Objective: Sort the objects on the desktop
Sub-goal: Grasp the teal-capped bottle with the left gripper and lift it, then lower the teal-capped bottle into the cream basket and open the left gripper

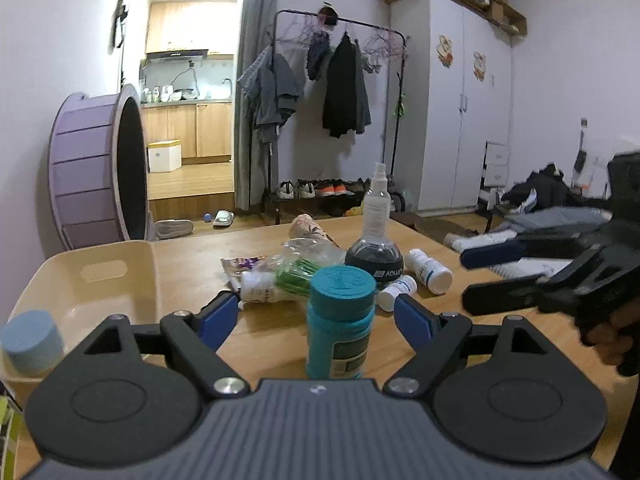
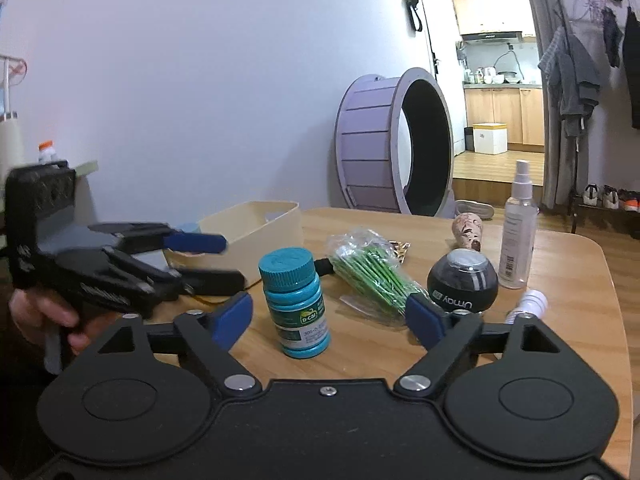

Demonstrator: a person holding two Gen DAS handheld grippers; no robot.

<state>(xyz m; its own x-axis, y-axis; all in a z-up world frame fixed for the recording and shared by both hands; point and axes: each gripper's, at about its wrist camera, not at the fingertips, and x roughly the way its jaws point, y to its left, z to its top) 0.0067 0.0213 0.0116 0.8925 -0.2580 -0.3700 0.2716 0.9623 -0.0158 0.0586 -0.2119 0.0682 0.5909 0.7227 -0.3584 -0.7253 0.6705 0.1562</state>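
We're in somebody's home, a small flat by the look of it. A clothes rack hung with jackets stands over a row of shoes, beside a white wardrobe. Through the doorway, a kitchen with wooden cabinets, and a big purple exercise wheel against the wall.

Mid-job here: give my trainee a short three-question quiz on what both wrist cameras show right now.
1. True or false: the teal plastic pill bottle stands upright on the wooden table.
2. Which item lies nearest the black round Umay ball? A) clear spray bottle B) cream plastic bin
3. Fill in: the left tongs are ____ around the teal bottle.

Key: 1 true; 2 A; 3 open.
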